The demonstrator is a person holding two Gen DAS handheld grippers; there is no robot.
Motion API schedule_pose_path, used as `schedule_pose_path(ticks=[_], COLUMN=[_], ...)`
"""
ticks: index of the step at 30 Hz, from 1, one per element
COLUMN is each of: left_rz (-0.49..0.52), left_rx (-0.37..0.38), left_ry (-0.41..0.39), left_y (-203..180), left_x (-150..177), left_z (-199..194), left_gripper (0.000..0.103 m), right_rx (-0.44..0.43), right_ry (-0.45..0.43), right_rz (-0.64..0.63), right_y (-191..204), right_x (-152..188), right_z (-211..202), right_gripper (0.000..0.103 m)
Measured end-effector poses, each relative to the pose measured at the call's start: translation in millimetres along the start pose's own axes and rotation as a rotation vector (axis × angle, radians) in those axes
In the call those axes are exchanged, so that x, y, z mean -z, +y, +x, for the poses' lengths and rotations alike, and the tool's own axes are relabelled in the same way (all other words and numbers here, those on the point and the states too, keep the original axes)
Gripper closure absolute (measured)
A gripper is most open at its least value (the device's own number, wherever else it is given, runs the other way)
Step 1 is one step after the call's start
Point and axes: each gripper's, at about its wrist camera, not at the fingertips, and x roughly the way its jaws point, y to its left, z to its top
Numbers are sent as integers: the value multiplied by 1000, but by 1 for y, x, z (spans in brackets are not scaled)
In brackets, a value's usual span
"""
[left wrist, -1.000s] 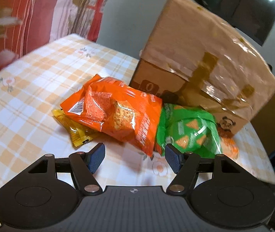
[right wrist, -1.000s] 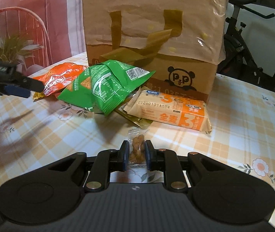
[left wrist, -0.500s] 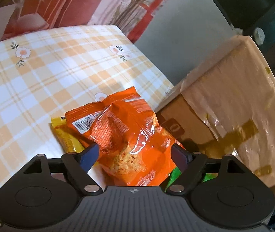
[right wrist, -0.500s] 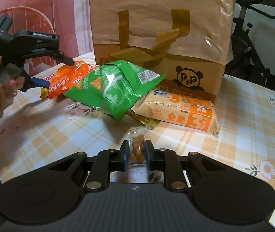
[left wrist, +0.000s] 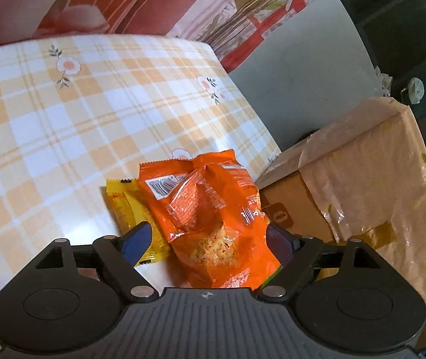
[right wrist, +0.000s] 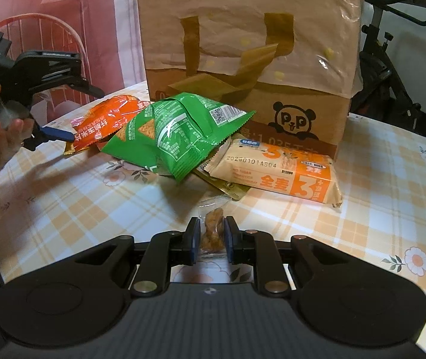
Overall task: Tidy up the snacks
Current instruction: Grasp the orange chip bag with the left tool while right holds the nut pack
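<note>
An orange chip bag (left wrist: 210, 206) lies on the checked table, partly over a yellow packet (left wrist: 126, 206). My left gripper (left wrist: 208, 240) is open, its fingers either side of the orange bag without pressing it. The right wrist view shows the same left gripper (right wrist: 84, 113) in a person's hand (right wrist: 0, 137), reaching the orange bag (right wrist: 102, 122) from the left. My right gripper (right wrist: 210, 233) is shut on a small clear packet of brown snack (right wrist: 213, 230), low over the table. A green chip bag (right wrist: 174, 137) and an orange-and-beige biscuit pack (right wrist: 278, 170) lie in front of the box.
A tall cardboard box (right wrist: 243, 45) wrapped in tape and film stands behind the snacks, also seen as the box (left wrist: 362, 179) to the right of my left gripper. An olive packet (right wrist: 231, 188) pokes out under the biscuit pack. An exercise bike (right wrist: 392, 59) stands beyond the table (right wrist: 377, 209).
My left gripper rolled, widened its jaws and moved forward until the orange bag lay between its fingers. The right gripper kept still with its packet.
</note>
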Motion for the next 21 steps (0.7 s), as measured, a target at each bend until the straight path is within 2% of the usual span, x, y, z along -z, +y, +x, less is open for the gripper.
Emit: schedule_pose_path(ticks=[3, 7, 10, 12, 15, 21], left_rz=[-16, 12, 73, 134, 177, 84], left_rx=[15, 5, -1, -37, -57, -44], left_ry=[-1, -27, -10, 16, -16, -52], left_y=[-1, -6, -17, -25, -32, -27], left_x=[-1, -6, -6, -2, 4, -6], left_z=[4, 11, 24, 34, 40, 49], left_gripper=[18, 18, 16, 14, 12, 12], right_rx=[1, -1, -1, -2, -1, -7], right_ry=[1, 0, 0, 0, 0, 1], right_rz=[0, 0, 0, 1, 1, 10], right_y=[1, 1, 1, 1, 1, 1], right_x=[0, 0, 0, 0, 1, 1], right_z=[0, 0, 0, 0, 0, 0], right_gripper=[84, 84, 84, 84, 84, 84])
